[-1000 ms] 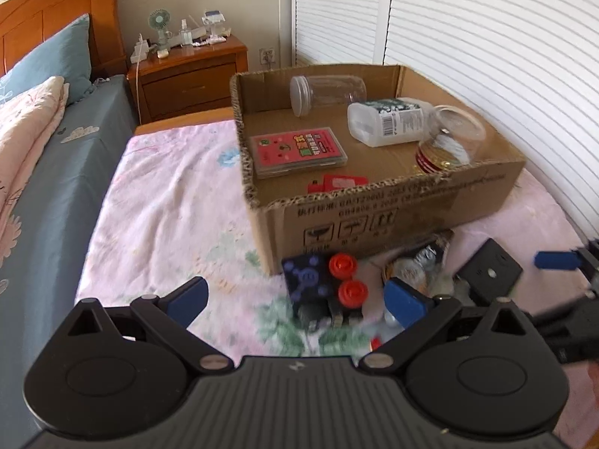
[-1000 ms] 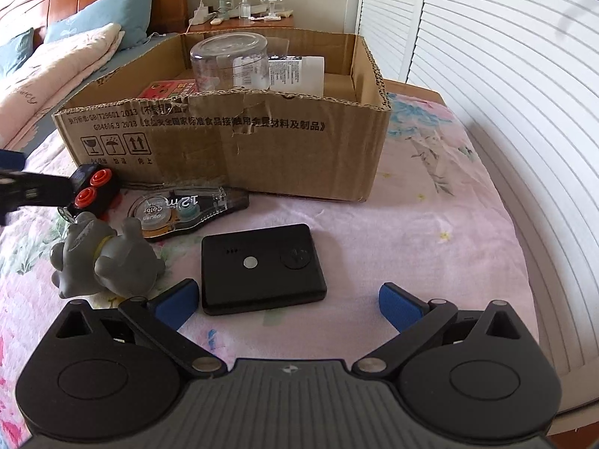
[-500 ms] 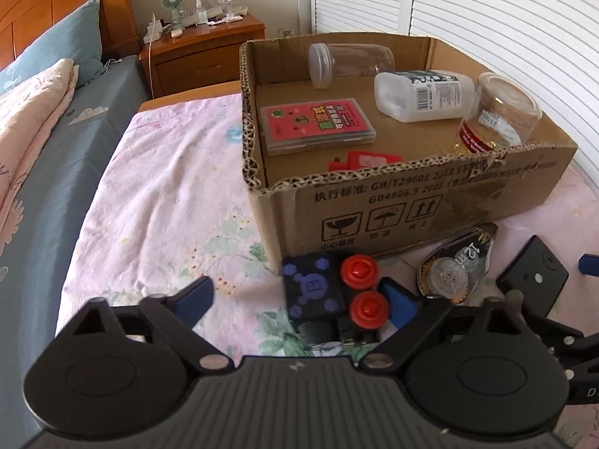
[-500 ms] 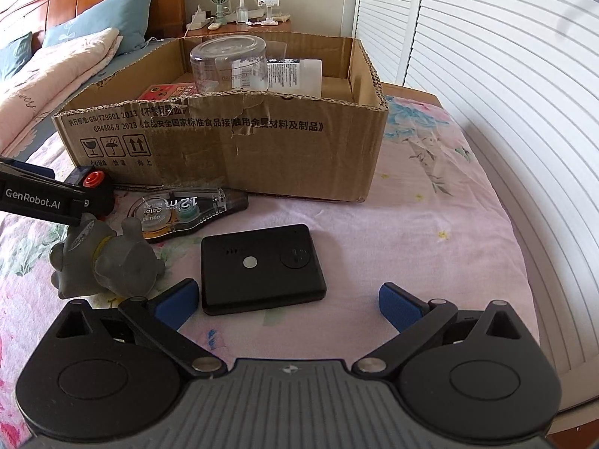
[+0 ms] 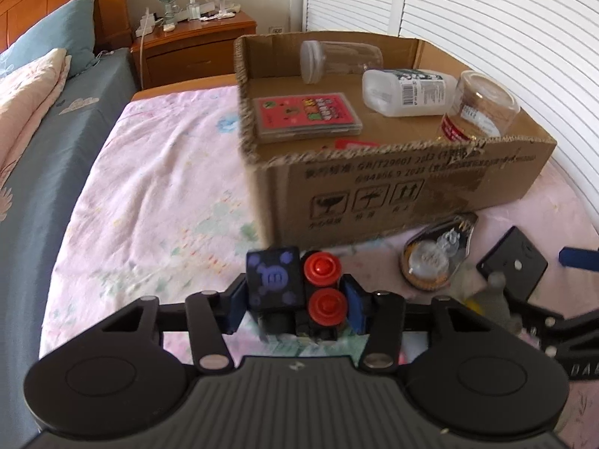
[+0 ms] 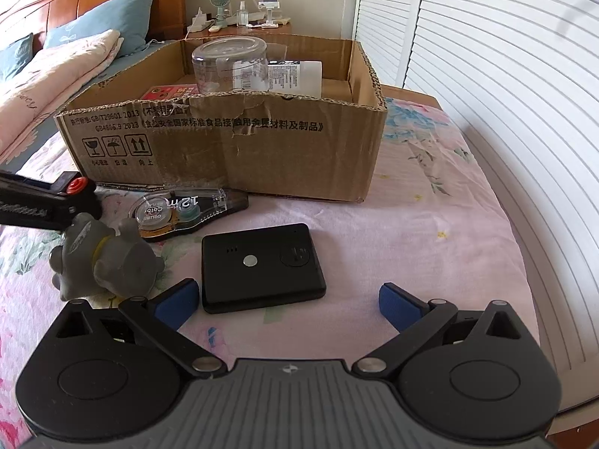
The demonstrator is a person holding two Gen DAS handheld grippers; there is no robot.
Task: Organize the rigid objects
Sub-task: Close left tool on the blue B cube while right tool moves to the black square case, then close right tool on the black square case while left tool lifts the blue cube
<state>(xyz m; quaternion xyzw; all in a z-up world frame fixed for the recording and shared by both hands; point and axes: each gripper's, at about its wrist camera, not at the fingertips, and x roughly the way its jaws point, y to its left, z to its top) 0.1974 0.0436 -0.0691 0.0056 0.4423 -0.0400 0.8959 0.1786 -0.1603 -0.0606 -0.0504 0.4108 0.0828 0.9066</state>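
My left gripper [image 5: 295, 307] is shut on a black toy block with two red buttons [image 5: 295, 288], lifted slightly in front of the cardboard box [image 5: 411, 179]. The box holds a red card case [image 5: 305, 114], a white bottle [image 5: 408, 91] and two clear jars. My right gripper [image 6: 288, 303] is open and empty just behind a black flat device [image 6: 262, 265] on the pink bedspread. A correction tape dispenser [image 6: 183, 211] and a grey dog figure [image 6: 101, 258] lie to its left. The left gripper also shows in the right wrist view [image 6: 67, 194].
The box [image 6: 232, 149] stands in the middle of the bed. A white louvred door [image 6: 505, 93] runs along the right. A wooden nightstand [image 5: 194, 41] with a small fan stands behind. Pillows and a blue blanket [image 5: 37, 149] lie on the left.
My left gripper moved forward around the black toy block and closed on it. The right gripper has stayed still and open.
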